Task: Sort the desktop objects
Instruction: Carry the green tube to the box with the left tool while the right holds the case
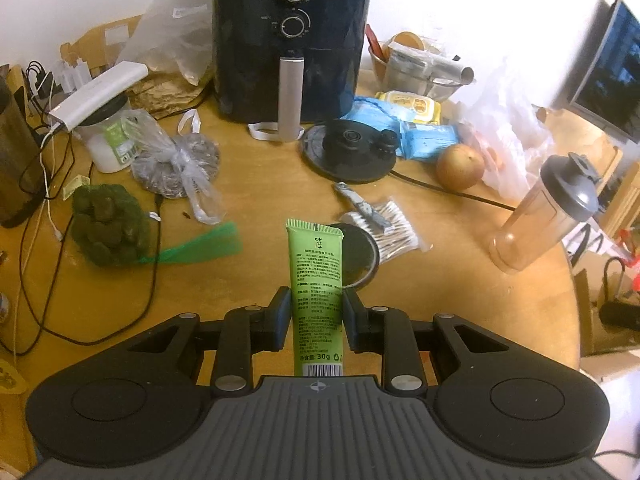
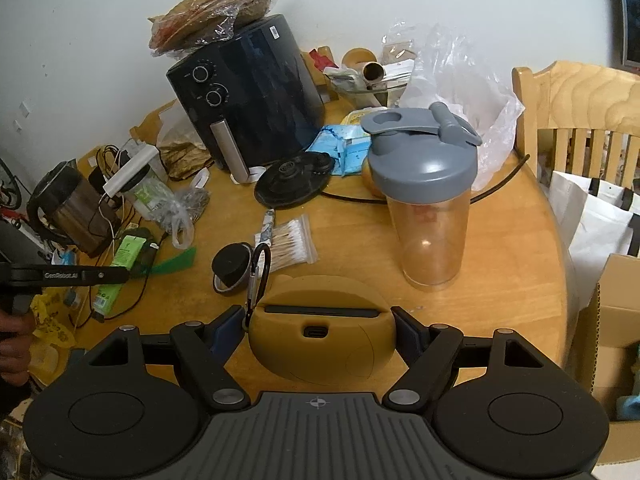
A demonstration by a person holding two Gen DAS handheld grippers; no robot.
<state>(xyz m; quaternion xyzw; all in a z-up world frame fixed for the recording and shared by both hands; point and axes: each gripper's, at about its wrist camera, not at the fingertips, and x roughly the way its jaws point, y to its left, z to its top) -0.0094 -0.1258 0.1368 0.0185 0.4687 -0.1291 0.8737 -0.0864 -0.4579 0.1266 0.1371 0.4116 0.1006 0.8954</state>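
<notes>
My left gripper point(image 1: 316, 304) is shut on a green cream tube point(image 1: 318, 276) and holds it above the round wooden table point(image 1: 260, 200). The tube and that gripper also show at the far left of the right wrist view point(image 2: 120, 268). My right gripper point(image 2: 320, 324) is shut on a mustard-yellow earbud case point(image 2: 320, 332) with a carabiner point(image 2: 258, 276) on its left side. A black round lid point(image 2: 231, 266) and a packet of cotton swabs point(image 2: 290, 242) lie just ahead of it. A clear shaker bottle point(image 2: 428, 196) with a grey lid stands to the right.
A black air fryer point(image 1: 292, 40) stands at the back, a kettle base point(image 1: 352, 148) in front of it. A net of green fruit point(image 1: 106, 226), plastic bags, cables and a jar point(image 1: 108, 140) crowd the left. A wooden chair point(image 2: 576, 112) and boxes stand right.
</notes>
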